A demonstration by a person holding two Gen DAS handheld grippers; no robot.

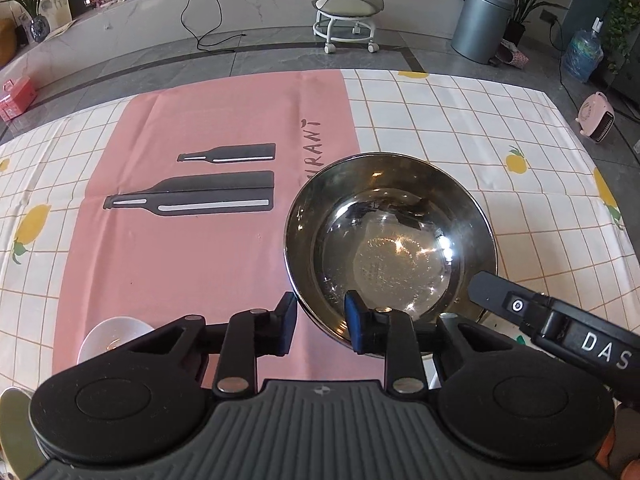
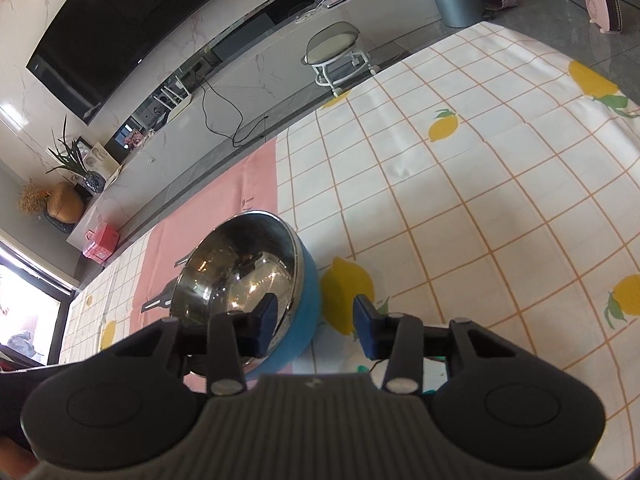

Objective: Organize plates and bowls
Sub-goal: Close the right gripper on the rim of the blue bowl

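A steel bowl (image 1: 400,240) with a blue outer wall (image 2: 308,300) stands on the tablecloth, half on its pink panel. My left gripper (image 1: 322,320) straddles the bowl's near-left rim, one pad outside and one inside, with a gap on both sides of the thin rim. My right gripper (image 2: 316,320) straddles the opposite rim the same way, its left pad inside the bowl and its right pad clear of the blue wall. One of the right gripper's fingers (image 1: 492,292) shows over the bowl's right edge in the left wrist view. Neither gripper presses on the bowl.
A small white bowl (image 1: 112,340) sits near the left gripper, at the table's front left. A pale rounded edge (image 1: 12,420) shows at the far lower left. The checked lemon tablecloth (image 2: 480,200) stretches to the right. Beyond the far table edge stand a wheeled stool (image 1: 346,20) and a grey bin (image 1: 480,20).
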